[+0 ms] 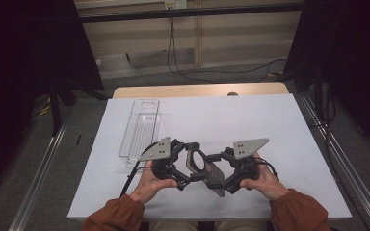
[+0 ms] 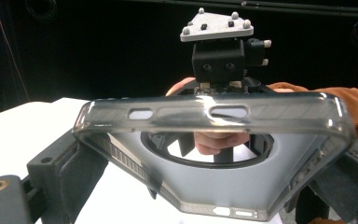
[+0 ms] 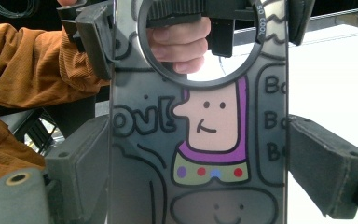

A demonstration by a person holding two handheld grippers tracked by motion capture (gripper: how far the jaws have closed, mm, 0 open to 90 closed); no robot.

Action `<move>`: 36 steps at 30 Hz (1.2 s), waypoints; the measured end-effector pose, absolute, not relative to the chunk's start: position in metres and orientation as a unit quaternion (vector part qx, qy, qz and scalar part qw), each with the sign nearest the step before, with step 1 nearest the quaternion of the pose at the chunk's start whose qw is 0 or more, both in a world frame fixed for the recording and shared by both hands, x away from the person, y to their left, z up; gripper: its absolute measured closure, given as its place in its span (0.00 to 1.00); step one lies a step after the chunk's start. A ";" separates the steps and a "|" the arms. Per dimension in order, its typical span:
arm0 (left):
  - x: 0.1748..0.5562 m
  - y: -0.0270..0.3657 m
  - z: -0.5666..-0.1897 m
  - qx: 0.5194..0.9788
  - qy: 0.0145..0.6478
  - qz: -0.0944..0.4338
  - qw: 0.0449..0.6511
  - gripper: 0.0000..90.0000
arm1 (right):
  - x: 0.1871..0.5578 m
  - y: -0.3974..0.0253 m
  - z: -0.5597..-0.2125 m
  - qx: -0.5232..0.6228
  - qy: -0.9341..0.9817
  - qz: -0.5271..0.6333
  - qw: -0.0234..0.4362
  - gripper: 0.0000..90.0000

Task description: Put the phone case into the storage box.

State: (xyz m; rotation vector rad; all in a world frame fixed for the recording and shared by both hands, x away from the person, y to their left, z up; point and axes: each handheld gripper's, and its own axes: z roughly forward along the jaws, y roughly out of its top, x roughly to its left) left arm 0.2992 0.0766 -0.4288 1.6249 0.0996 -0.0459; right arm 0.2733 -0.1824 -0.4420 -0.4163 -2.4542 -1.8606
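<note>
Holding: phone case is up off the desk, between both grippers.
Left gripper: clamped on the case's ring end.
Right gripper: clamped across its sides.
Axis: long axis runs gripper to gripper.
Nearby: clear tray lies left, beyond the left gripper.

Both forearms in orange sleeves enter from the bottom of the high view and angle inward. The left hand grips the left gripper at lower centre-left; the right hand grips the right gripper at lower centre-right. The grippers face each other, tips nearly meeting, jaws of both closed on the case between them.
</note>
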 end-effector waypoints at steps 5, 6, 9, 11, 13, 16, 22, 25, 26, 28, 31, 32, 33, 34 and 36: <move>0.300 0.076 -0.429 0.725 0.048 -0.025 0.686 0.08 | 0.274 -0.183 -0.442 -0.135 -0.790 -0.597 0.012 0.13; 0.300 0.075 -0.429 0.727 0.048 -0.024 0.684 0.08 | 0.275 -0.184 -0.442 -0.134 -0.791 -0.597 0.010 0.13; 0.300 0.075 -0.427 0.729 0.049 -0.021 0.683 0.09 | 0.275 -0.184 -0.442 -0.132 -0.792 -0.596 0.004 0.13; 0.299 0.075 -0.427 0.728 0.050 -0.022 0.684 0.10 | 0.275 -0.185 -0.441 -0.130 -0.792 -0.597 0.001 0.13; 0.299 0.074 -0.426 0.728 0.052 -0.021 0.683 0.10 | 0.275 -0.185 -0.440 -0.130 -0.792 -0.597 0.001 0.13; 0.299 0.074 -0.426 0.731 0.051 -0.018 0.680 0.11 | 0.275 -0.185 -0.440 -0.129 -0.794 -0.595 0.000 0.13; 0.296 0.072 -0.424 0.731 0.053 -0.022 0.680 0.13 | 0.274 -0.185 -0.439 -0.127 -0.798 -0.590 -0.001 0.12; 0.295 0.072 -0.423 0.732 0.056 -0.019 0.679 0.13 | 0.274 -0.184 -0.440 -0.130 -0.799 -0.587 -0.005 0.12; 0.295 0.072 -0.423 0.733 0.056 -0.018 0.678 0.13 | 0.274 -0.184 -0.440 -0.132 -0.799 -0.587 -0.006 0.12; 0.296 0.072 -0.423 0.732 0.057 -0.017 0.679 0.13 | 0.274 -0.183 -0.440 -0.131 -0.800 -0.586 -0.009 0.12; 0.296 0.074 -0.422 0.733 0.062 -0.015 0.677 0.14 | 0.273 -0.183 -0.440 -0.137 -0.799 -0.586 -0.016 0.08; 0.296 0.074 -0.422 0.733 0.064 -0.014 0.677 0.14 | 0.273 -0.183 -0.440 -0.140 -0.797 -0.586 -0.022 0.06; 0.296 0.074 -0.422 0.733 0.066 -0.015 0.677 0.14 | 0.274 -0.184 -0.440 -0.142 -0.797 -0.586 -0.022 0.06; 0.296 0.074 -0.422 0.734 0.066 -0.014 0.676 0.14 | 0.274 -0.185 -0.440 -0.146 -0.796 -0.587 -0.023 0.06; 0.295 0.074 -0.422 0.732 0.072 -0.017 0.677 0.14 | 0.274 -0.186 -0.440 -0.148 -0.796 -0.587 -0.025 0.06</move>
